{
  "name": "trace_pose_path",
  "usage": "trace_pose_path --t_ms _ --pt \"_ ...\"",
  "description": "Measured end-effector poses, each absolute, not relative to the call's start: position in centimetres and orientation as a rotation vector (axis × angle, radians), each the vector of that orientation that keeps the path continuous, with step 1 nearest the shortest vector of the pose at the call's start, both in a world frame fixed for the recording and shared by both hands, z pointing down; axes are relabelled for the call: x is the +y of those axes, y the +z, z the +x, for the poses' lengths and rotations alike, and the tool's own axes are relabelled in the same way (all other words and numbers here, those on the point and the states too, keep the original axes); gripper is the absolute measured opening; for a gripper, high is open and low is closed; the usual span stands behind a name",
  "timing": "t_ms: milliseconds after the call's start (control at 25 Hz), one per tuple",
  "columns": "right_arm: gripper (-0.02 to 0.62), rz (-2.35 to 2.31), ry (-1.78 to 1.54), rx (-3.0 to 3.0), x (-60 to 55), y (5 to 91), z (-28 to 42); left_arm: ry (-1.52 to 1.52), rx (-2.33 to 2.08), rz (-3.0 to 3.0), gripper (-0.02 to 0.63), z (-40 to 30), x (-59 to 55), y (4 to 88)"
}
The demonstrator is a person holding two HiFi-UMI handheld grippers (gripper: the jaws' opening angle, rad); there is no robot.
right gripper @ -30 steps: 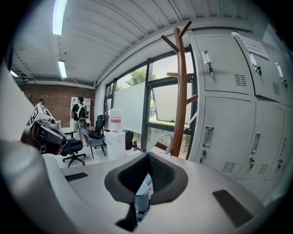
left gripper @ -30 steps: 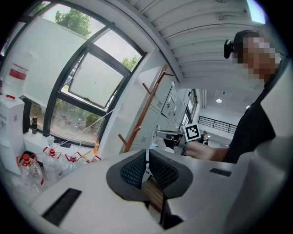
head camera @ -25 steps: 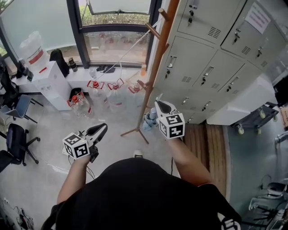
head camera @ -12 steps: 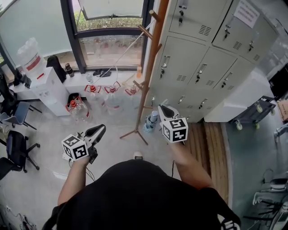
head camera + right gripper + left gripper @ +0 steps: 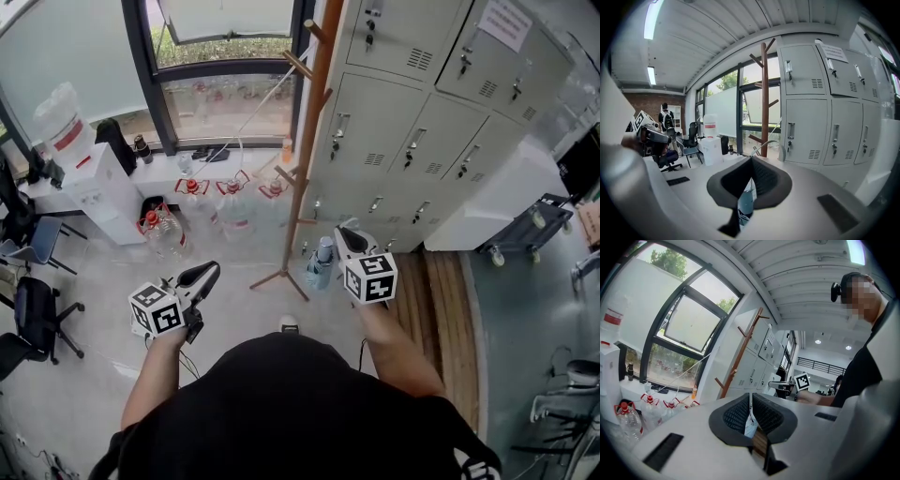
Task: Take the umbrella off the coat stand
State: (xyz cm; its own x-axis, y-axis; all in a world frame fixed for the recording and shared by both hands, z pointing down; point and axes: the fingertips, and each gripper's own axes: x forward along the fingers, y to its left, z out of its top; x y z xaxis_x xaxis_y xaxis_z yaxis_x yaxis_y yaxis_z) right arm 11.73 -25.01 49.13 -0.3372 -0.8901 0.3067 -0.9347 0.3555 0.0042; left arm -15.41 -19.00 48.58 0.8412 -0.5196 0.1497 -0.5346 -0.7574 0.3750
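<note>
moved: right gripper (image 5: pixel 347 232) is further right and lower in head view than 1 s back; blue bottle (image 5: pixel 322 262) now shows clear just left of it; left gripper (image 5: pixel 212 270) is about the same spot
axis: umbrella (image 5: pixel 258 106) hangs on coat stand (image 5: pixel 305 141); thin pale shaft slanted, top end at an upper peg, low end down-left toward window sill (image 5: pixel 202 159); curved hook near low end
jaws: both pairs pressed together, nothing pinched, both well apart from umbrella
floor: pale floor (image 5: pixel 94 375), wood strip (image 5: pixel 436 300) on the right
room: grey lockers (image 5: pixel 422 103) right of stand, window (image 5: pixel 230 94) behind, water jugs (image 5: pixel 234 202) under sill, office chairs (image 5: pixel 37 309) far left
</note>
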Motion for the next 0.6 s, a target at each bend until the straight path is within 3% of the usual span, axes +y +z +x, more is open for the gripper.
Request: trace_pose_path --t_ms 600 --pt "0.011 1.636 0.272 -2.371 -24.56 49.15 12.36 0.057 -0.764 2.62 0.026 -14.83 -18.8 48.45"
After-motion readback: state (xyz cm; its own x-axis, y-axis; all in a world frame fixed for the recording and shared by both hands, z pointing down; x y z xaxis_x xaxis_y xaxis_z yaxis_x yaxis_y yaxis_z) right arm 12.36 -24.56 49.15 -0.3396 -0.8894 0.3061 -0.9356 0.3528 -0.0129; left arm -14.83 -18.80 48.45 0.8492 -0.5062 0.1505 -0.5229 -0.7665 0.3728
